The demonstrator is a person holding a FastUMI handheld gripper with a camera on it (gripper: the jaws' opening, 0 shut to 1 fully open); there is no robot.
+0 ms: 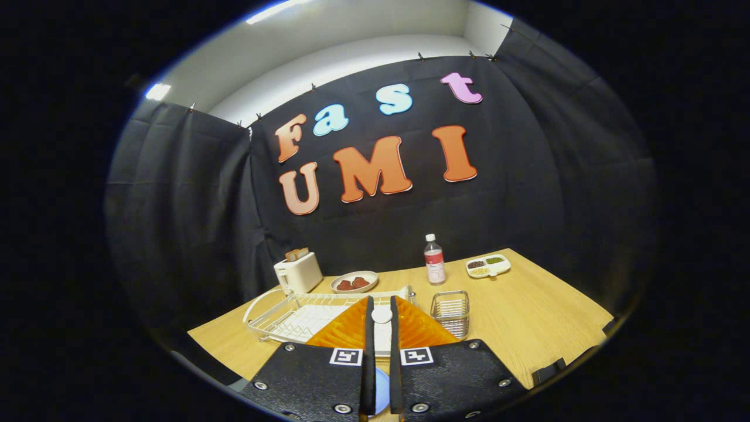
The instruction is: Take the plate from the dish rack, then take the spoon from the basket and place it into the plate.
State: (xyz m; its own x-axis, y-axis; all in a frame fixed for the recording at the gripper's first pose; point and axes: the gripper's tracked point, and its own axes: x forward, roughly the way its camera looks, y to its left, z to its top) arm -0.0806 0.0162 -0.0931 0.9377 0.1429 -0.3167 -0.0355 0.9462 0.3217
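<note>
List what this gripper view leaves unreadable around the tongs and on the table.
- Gripper view: white round piece pinched in the tongs. The fingers hide the rest, so whether it is the spoon is unclear.
- Pale blue thing low between the fingers: mostly covered by the tongs' black body.
- Dish rack: its near corner is hidden behind the orange fingers.
- Divided tray beyond the basket: contents too small to name.

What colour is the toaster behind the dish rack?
White, in the gripper view: the toaster, beyond the gripper fingers.
</note>
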